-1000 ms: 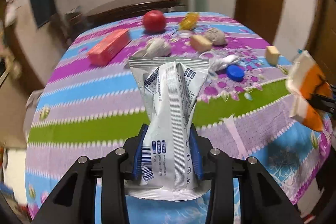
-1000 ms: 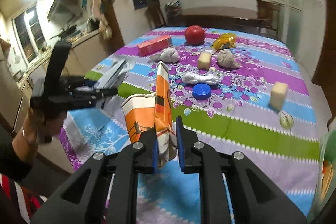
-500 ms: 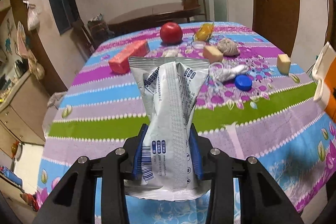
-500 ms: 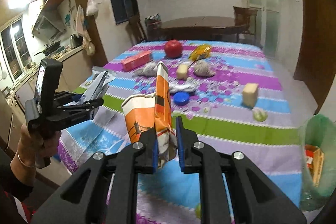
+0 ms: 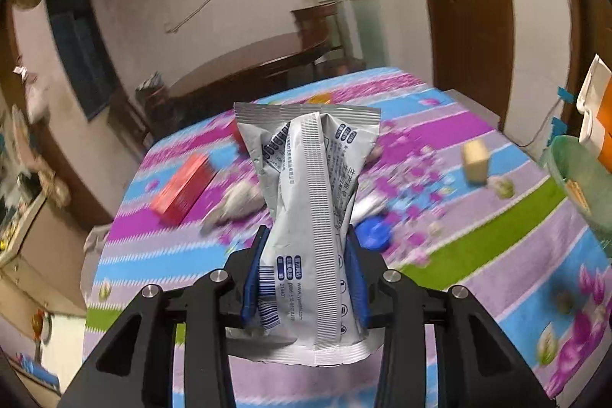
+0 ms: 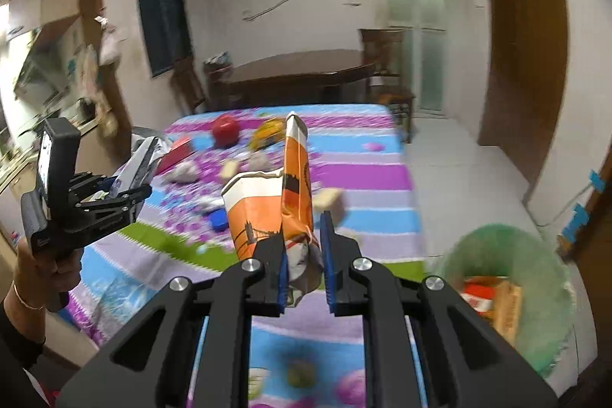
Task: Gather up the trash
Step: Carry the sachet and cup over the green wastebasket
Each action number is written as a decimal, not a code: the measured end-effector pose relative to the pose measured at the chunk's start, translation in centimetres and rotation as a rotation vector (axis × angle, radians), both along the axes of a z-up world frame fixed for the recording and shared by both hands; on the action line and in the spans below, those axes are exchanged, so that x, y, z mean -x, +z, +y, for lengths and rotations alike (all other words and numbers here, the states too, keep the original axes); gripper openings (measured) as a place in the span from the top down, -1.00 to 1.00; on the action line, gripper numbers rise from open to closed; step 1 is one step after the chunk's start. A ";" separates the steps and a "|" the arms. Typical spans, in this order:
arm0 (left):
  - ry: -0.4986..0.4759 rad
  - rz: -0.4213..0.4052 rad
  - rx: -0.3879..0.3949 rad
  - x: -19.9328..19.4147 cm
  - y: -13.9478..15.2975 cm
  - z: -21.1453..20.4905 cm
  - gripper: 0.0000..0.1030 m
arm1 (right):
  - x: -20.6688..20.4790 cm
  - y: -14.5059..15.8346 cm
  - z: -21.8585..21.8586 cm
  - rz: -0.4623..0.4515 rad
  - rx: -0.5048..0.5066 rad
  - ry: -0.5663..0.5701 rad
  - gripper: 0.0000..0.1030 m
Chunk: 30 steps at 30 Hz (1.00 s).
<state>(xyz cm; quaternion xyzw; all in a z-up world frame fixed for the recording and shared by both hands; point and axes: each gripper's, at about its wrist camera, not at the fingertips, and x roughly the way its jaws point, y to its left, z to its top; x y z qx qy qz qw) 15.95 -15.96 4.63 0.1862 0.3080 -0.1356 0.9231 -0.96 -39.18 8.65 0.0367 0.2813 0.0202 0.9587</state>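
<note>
My left gripper (image 5: 306, 274) is shut on a silver snack wrapper (image 5: 310, 186) and holds it upright above the striped tablecloth (image 5: 478, 247). It also shows in the right wrist view (image 6: 126, 194), at the left. My right gripper (image 6: 304, 255) is shut on a crushed orange and white paper cup (image 6: 271, 205), also seen at the right edge of the left wrist view (image 5: 596, 113). A green-lined trash bin (image 6: 508, 293) with several discarded items stands on the floor low to the right of the right gripper. It also shows in the left wrist view (image 5: 577, 178).
On the table lie a red box (image 5: 183, 188), a blue cap (image 5: 373, 234), a yellow block (image 5: 476, 161), a red apple (image 6: 225, 130), a yellow wrapper (image 6: 267, 136) and crumpled paper (image 5: 237, 197). A dark wooden table (image 6: 298, 71) stands behind.
Both grippers have swung to the right and lifted with their loads. The green bin has come further into both views. The grips have not changed.
</note>
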 end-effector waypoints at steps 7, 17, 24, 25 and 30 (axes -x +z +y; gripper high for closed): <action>-0.128 -0.017 -0.009 -0.5 1.5 -9.7 0.23 | 1.5 1.6 -6.8 -0.016 0.023 -0.144 0.75; -0.291 -0.012 -0.028 0.4 1.1 -23.2 0.23 | 3.5 1.0 -14.9 0.026 -0.002 -0.311 0.75; -0.367 0.015 -0.044 1.3 -0.3 -30.1 0.23 | 4.7 0.1 -18.8 0.060 -0.046 -0.393 0.75; -0.375 0.021 -0.048 1.4 -0.5 -31.0 0.23 | 4.8 0.1 -19.1 0.065 -0.050 -0.399 0.75; -0.445 0.044 -0.071 2.1 -1.4 -34.2 0.23 | 5.1 -0.5 -20.7 0.114 -0.084 -0.440 0.75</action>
